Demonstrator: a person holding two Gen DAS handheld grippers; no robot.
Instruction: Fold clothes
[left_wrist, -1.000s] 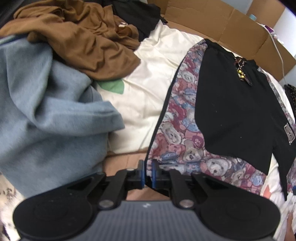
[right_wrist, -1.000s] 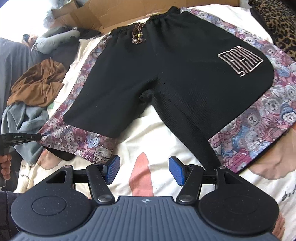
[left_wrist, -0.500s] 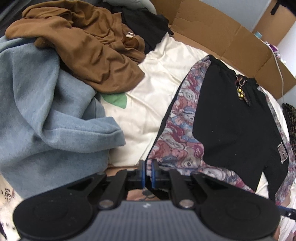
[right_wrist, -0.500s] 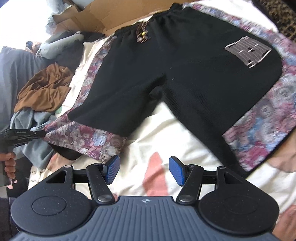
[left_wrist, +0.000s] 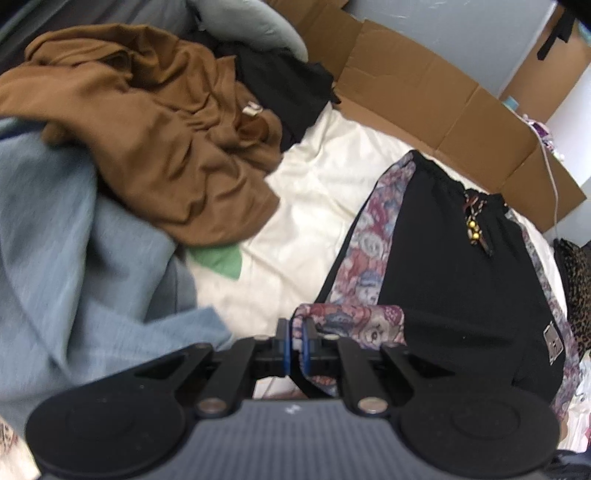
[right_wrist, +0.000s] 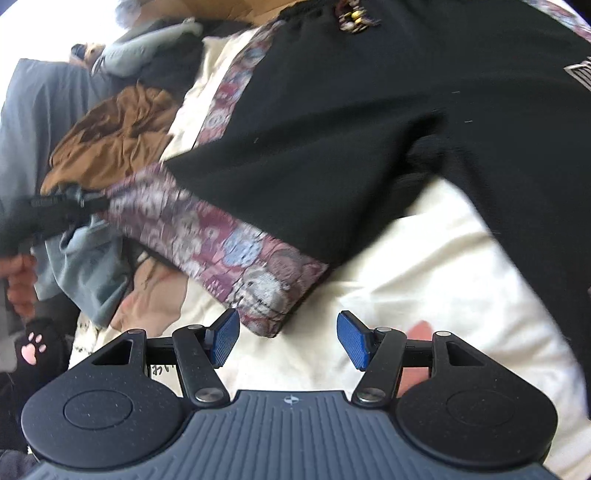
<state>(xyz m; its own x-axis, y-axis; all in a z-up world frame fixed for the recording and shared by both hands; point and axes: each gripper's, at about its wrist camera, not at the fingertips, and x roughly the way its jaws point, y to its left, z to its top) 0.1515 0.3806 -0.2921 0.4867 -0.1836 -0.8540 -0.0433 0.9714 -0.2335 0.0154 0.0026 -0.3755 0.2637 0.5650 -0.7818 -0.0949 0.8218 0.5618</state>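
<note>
Cream bedding (left_wrist: 325, 206) carries the black shorts (left_wrist: 454, 280), with a brown garment (left_wrist: 155, 147) and a blue one (left_wrist: 66, 258) heaped well to their left. The left gripper (left_wrist: 297, 341) is pinched on the printed hem (left_wrist: 354, 321) of one leg and lifts it. The right gripper (right_wrist: 288, 341) hangs spread just beside that hem's inner corner (right_wrist: 266, 299), probably not touching. To fold cleanly, clamp that corner too, then carry both ends level across the other leg

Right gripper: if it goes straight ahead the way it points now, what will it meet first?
Most likely the patterned hem of the shorts, just ahead of the open right gripper, toward its left finger; depth is unclear.
</note>
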